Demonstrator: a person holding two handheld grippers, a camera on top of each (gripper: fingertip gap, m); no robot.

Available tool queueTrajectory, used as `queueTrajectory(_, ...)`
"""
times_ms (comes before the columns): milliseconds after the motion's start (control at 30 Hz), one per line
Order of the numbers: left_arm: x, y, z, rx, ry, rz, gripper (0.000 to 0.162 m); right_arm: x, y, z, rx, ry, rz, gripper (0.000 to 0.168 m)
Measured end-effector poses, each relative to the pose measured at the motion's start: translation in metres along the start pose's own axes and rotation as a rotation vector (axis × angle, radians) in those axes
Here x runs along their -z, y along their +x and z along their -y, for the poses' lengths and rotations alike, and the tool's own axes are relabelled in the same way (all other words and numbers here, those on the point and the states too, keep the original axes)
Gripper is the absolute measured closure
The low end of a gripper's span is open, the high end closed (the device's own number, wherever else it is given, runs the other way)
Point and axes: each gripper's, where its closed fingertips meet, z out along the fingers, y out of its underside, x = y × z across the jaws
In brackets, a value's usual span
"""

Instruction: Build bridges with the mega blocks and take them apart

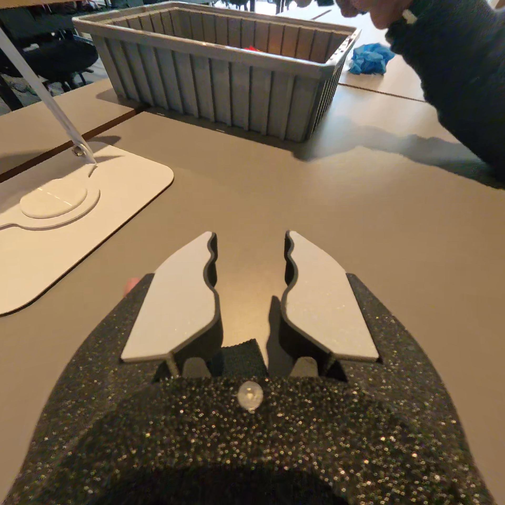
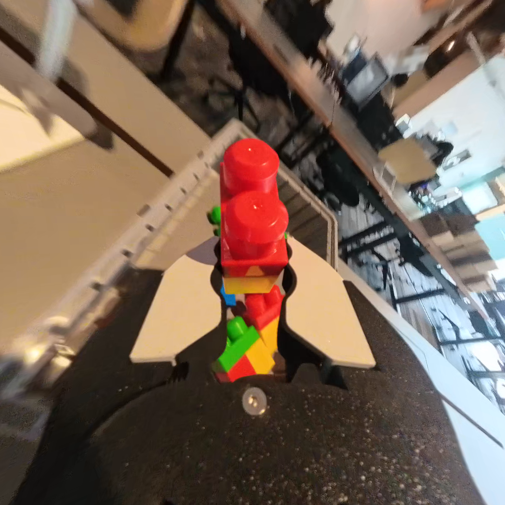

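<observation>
My right gripper point(image 2: 252, 262) clamps a red block point(image 2: 252, 216) above the grey bin point(image 2: 175, 196), seen only there; my left gripper point(image 1: 250, 246) hovers level over the table point(image 1: 355, 232), jaws apart, bin point(image 1: 218, 82) at twelve o'clock.

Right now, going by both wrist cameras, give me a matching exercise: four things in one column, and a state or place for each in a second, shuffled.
Things:
1. left gripper
2. right gripper
3. grey bin
4. white lamp base

States or places:
A. flat on the table, left of the open fingers
B. shut on a red block
C. open, holding nothing
D. standing at the far side of the table

Pairs: 1-C, 2-B, 3-D, 4-A
</observation>
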Motion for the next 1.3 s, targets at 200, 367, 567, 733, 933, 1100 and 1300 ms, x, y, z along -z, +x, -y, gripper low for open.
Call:
queueTrajectory(200, -0.004, -0.006, -0.01, 0.004, -0.04, 0.021, 0.116, -0.05, -0.005, -0.071, 0.024, -0.24, 0.059, 0.126)
queueTrajectory(367, -0.004, -0.007, -0.011, -0.004, -0.047, 0.025, 0.116, -0.055, -0.013, -0.084, 0.086, -0.317, 0.081, 0.126)
queueTrajectory(567, -0.005, -0.006, -0.014, -0.034, -0.068, 0.038, 0.116, -0.06, -0.023, -0.101, 0.158, -0.423, 0.115, 0.126)
queueTrajectory(733, -0.005, -0.008, -0.014, -0.032, -0.068, 0.051, 0.116, -0.062, -0.028, -0.106, 0.18, -0.456, 0.138, 0.125)
queueTrajectory(933, -0.004, -0.009, -0.016, -0.042, -0.077, 0.061, 0.116, -0.061, -0.018, -0.095, 0.103, -0.377, 0.105, 0.096)
queueTrajectory(1100, -0.005, -0.008, -0.017, -0.051, -0.087, 0.062, 0.116, -0.059, -0.026, -0.089, 0.082, -0.339, 0.18, 0.075)
queueTrajectory(1300, -0.002, -0.008, -0.014, -0.051, -0.081, 0.068, 0.116, -0.055, -0.013, -0.074, 0.043, -0.24, 0.105, 0.078)
